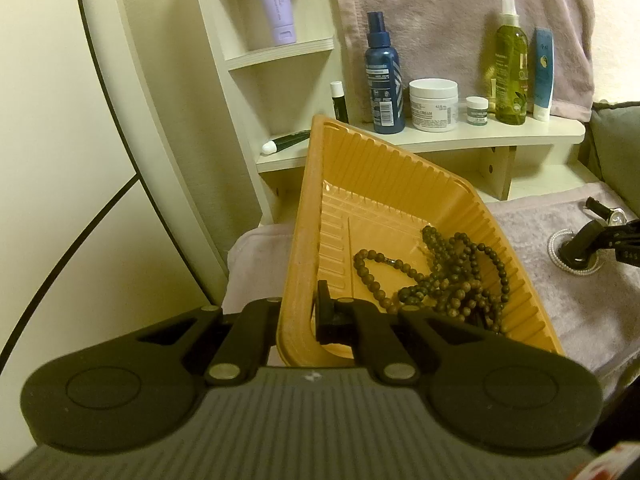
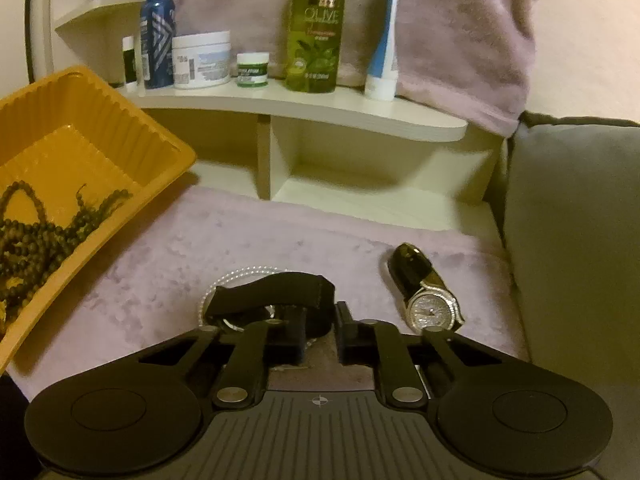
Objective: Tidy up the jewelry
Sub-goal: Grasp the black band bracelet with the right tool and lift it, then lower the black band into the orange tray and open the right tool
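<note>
An orange ribbed tray [image 1: 304, 208] holds several brown bead strings [image 1: 452, 276]. My left gripper [image 1: 298, 320] is shut on the tray's near left rim and holds it tilted. The tray [image 2: 132, 116] and beads [image 2: 44, 228] also show at the left of the right wrist view. My right gripper [image 2: 320, 328] is open, its fingers around the band of a black-strapped watch [image 2: 276, 288] lying on a white pearl bracelet [image 2: 244, 272]. A second watch [image 2: 428, 304] with a sparkly silver face lies to the right on the lilac towel [image 2: 168, 264].
A cream shelf [image 2: 320, 108] behind carries a blue spray bottle [image 2: 158, 28], white jar [image 2: 202, 60], small green jar [image 2: 253, 69], olive oil bottle [image 2: 318, 24] and tubes. A grey cushion [image 2: 576, 240] stands at the right. A lilac cloth hangs behind.
</note>
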{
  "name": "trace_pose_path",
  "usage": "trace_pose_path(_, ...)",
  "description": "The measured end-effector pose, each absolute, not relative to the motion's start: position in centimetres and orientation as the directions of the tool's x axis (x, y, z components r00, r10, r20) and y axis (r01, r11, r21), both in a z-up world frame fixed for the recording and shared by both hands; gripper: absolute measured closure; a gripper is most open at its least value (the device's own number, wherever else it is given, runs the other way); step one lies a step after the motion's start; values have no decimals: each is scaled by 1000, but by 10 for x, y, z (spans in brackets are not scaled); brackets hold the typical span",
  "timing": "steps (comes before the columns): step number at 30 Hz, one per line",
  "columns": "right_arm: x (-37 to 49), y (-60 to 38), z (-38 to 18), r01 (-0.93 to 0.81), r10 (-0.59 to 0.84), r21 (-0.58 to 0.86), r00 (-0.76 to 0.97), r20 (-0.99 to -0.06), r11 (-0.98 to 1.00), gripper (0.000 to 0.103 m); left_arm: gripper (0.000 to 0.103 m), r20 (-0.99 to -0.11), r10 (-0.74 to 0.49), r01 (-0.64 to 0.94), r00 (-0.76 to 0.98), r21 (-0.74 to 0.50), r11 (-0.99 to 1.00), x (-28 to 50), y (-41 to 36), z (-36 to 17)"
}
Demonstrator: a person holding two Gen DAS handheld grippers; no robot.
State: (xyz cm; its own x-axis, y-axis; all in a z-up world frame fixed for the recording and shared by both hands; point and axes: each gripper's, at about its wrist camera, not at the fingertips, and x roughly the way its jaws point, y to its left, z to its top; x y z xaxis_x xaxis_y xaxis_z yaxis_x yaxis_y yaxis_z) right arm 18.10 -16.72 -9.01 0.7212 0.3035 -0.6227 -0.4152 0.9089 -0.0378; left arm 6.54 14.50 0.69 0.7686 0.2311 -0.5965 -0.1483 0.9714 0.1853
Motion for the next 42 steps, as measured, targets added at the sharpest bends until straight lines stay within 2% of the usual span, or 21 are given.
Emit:
trace_pose_path(8,172,-176,-74,-392,337,39,731,-593,919,93,100,-597,231,-148,768,185,971,65,145,7)
trace_pose_path(23,155,-178,-42,-409,383,85,734,-561,909,94,100,-595,231,-145,770,190,971,63,143,8)
trace_pose_path(30,147,-157,-20,-478,468,133,703,-536,868,94,100,-594,230,-144,771,188,971,63,142,9)
trace_pose_path(42,132,-92,-9,-633,657,263,535,-530,728,94,100,-594,229,-143,771,188,972,63,142,10)
